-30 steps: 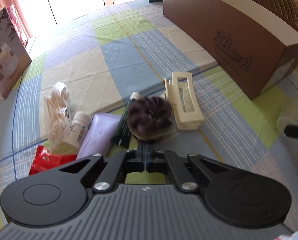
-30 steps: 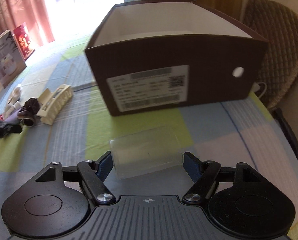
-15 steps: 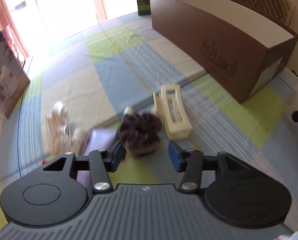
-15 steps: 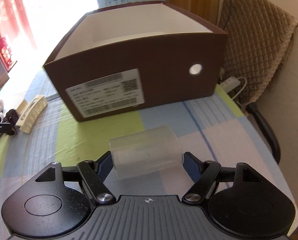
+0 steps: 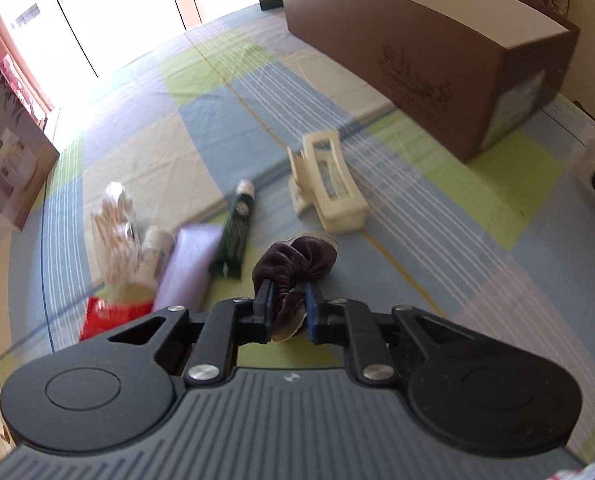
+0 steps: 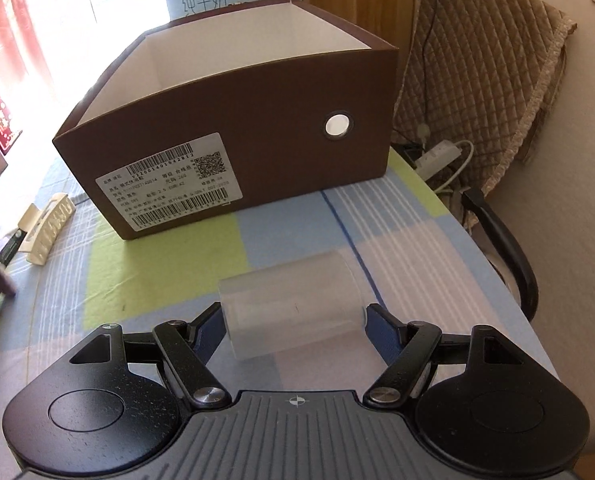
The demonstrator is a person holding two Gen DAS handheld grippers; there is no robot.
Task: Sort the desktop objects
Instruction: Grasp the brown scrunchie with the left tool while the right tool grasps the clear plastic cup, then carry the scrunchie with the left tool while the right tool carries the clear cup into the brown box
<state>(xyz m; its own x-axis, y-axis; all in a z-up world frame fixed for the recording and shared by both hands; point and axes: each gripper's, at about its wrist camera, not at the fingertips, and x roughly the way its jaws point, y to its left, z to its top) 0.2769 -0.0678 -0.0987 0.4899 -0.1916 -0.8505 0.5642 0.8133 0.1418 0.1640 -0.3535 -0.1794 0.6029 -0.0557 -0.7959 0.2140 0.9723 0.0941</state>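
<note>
Left wrist view: crumpled dark-purple velvet scrunchie (image 5: 297,264)

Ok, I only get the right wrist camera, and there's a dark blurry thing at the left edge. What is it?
Observer: A purple scrunchie, pinched in the left gripper, which is shut on it.
Operator: What lies past the green tube?
Observer: A lilac packet, a swab bag, a white bottle and a red packet, bunched together.
Operator: Anything on the box's long side?
Observer: Yes, the box has a dark printed logo there.
</note>
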